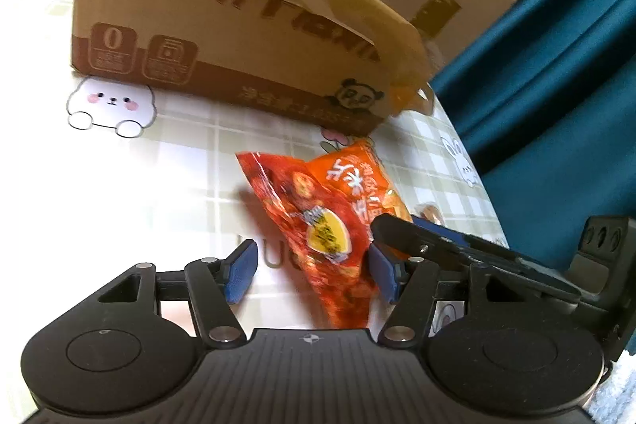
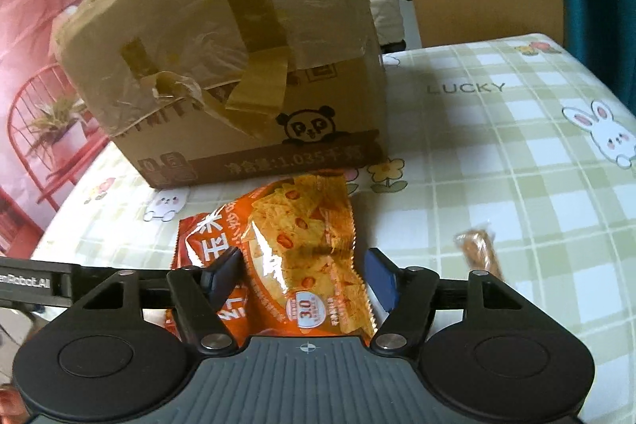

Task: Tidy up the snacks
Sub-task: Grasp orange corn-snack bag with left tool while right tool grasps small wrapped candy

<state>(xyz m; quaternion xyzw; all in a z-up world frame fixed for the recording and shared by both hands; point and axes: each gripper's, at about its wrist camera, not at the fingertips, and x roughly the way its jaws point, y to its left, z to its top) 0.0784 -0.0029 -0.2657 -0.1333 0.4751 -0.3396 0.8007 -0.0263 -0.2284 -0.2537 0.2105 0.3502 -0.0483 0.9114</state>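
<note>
Both claws, my left claw [image 1: 310, 271] and right claw [image 2: 300, 279], stand open astride one orange snack bag [image 2: 286, 249] lying on the checked surface [image 2: 497, 165] before the cardboard box [image 2: 222, 74], so I fear closing together could tear it.

Left wrist view: I read the tan taped cardboard box [image 1: 246, 38] as motion-blurred; its dark lettering is illegible and its top runs off at 12 o'clock. The crinkled orange-red foil snack packet [image 1: 318, 221] has its lower end hidden behind the gripper body at 6 o'clock. Right wrist view: the small brown clear-wrapped snack stick [image 2: 479, 249] at 3 o'clock is too small to identify; its near end is covered.
</note>
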